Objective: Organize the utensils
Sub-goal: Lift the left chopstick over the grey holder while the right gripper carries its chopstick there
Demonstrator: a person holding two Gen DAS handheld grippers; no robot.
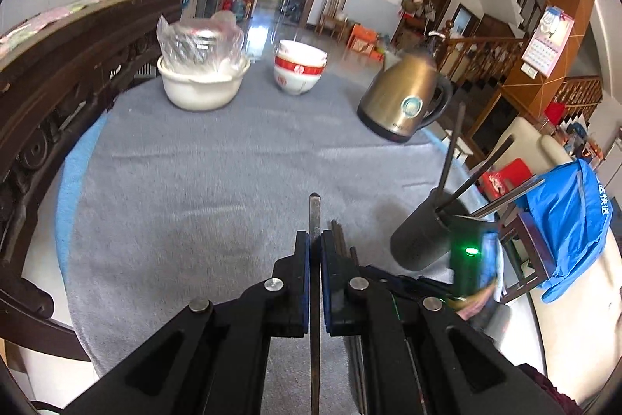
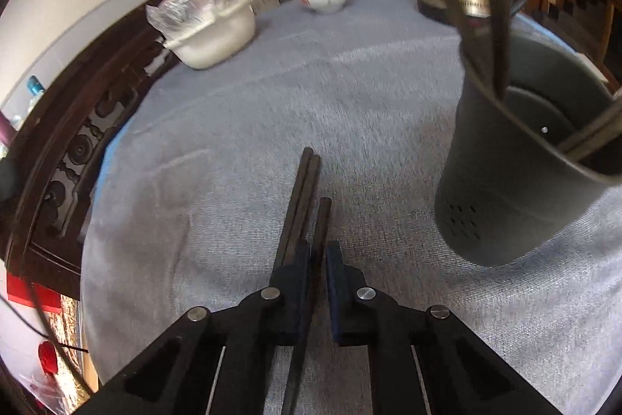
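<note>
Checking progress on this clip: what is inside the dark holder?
Several dark chopsticks stand in the holder, leaning on its rim. Its wall hides their lower ends and the bottom, so an exact count isn't possible.

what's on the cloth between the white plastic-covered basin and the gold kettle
A stack of red-and-white bowls stands between the basin and the kettle, apart from both; the left wrist view shows it best.

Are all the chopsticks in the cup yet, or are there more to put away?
Not yet. Several chopsticks already stand in the dark cup. The left tool is shut on one chopstick, and the right tool is shut on another chopstick. Two more chopsticks lie on the grey cloth beside it.
</note>
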